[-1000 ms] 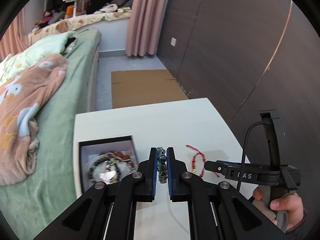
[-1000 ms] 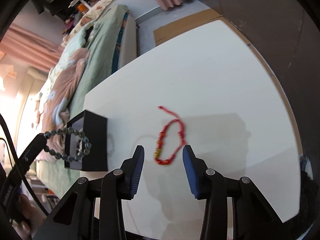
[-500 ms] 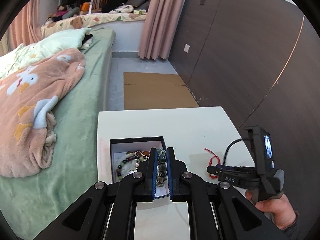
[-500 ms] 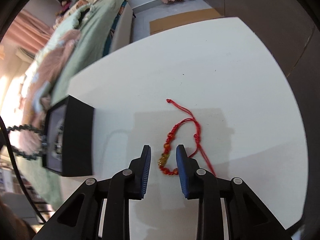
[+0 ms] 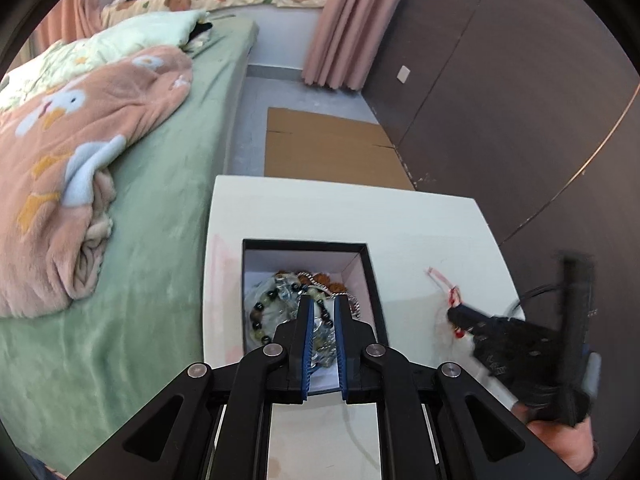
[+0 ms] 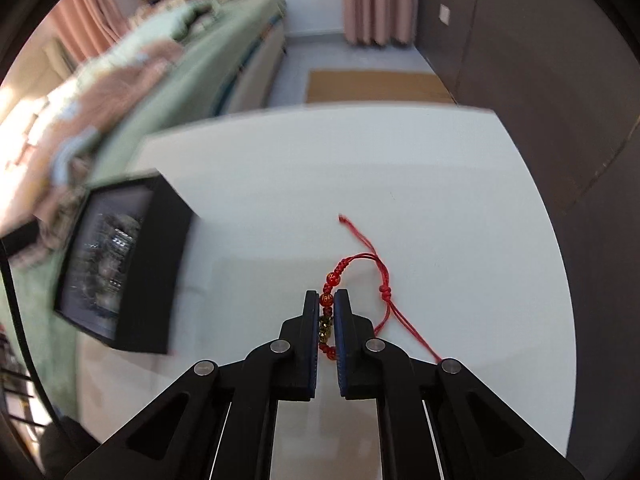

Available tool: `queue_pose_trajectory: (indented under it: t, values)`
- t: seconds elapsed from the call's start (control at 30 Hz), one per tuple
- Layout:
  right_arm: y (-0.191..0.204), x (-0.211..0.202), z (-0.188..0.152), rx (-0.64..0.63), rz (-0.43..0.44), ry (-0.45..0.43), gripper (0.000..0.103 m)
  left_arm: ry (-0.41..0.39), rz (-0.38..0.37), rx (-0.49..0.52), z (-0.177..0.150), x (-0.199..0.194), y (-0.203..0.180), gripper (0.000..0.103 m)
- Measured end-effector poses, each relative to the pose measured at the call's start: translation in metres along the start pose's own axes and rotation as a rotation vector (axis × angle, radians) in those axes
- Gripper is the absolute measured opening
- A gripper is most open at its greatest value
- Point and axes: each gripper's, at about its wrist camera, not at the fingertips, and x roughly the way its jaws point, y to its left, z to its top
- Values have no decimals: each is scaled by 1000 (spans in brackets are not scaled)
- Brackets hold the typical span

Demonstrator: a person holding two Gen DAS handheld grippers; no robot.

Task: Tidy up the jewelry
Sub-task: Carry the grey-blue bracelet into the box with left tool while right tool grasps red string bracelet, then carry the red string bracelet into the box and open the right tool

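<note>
The right gripper (image 6: pixel 327 312) has just been closing, and its blue pads now press on the beaded part of the red cord bracelet (image 6: pixel 362 280), with a red bead and a gold bead caught between them. The rest of the bracelet lies on the white table (image 6: pixel 400 168): its loop curves off to the right of the pads past a small knot, and one loose end trails away from the gripper across the tabletop. The black box (image 6: pixel 148 264) stands on the same table, to the left of the bracelet and well apart from it, near the table's left edge beside the green bed (image 6: pixel 224 40).

The left gripper (image 5: pixel 322 312) hangs over the open black box (image 5: pixel 374 280), pointing steeply down into it. Its jaws are nearly together, clamped on a dark bead bracelet (image 5: pixel 324 322), whose beads show in the narrow gap between the pads. Inside the box, against its white lining, lie other pieces of jewelry (image 5: pixel 280 300): a ring of dark and yellowish beads at the left, brown beads toward the far wall, and something shiny that is too blurred to name.

In the left wrist view, the right gripper (image 5: pixel 456 316) appears to the right of the box, blurred, with a bit of red cord at its tip and a hand (image 5: pixel 560 444) on its handle.
</note>
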Motion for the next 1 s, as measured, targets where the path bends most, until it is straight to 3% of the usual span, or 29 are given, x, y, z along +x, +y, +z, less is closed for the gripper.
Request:
queue_pose_trajectory:
  t: [0.07, 0.13, 0.23, 0.47, 0.73, 0.77, 0.83, 0.87, 0.9, 0.97, 1.0]
  values:
    - [-2, -10, 2, 27, 70, -32, 9, 16, -5, -3, -2, 2, 2, 17]
    - [-5, -15, 5, 53, 130, -48, 9, 24, -13, -13, -3, 2, 4, 46]
    - [-3, -22, 8, 77, 226, -84, 9, -8, -12, -24, -4, -6, 9, 68]
    - [29, -45, 14, 58, 465, -217, 9, -33, 11, -58, -6, -18, 24, 69]
    - [71, -43, 20, 28, 589, -256, 9, -50, 64, -85, -13, -33, 52, 69]
    - [78, -42, 21, 24, 605, -253, 9, -54, 69, -87, -14, -35, 55, 70]
    - [86, -41, 20, 17, 618, -246, 10, -65, 78, -102, -15, -42, 62, 83]
    - [90, -38, 21, 18, 625, -227, 20, -72, 75, -110, -15, -45, 65, 86]
    - [92, -36, 21, 24, 627, -212, 43, -81, 71, -117, -15, -48, 66, 88]
    - [91, -36, 18, 54, 611, -219, 72, -102, 67, -126, -15, -56, 69, 93]
    - [88, -38, 16, 64, 597, -238, 74, -112, 66, -125, -16, -59, 68, 96]
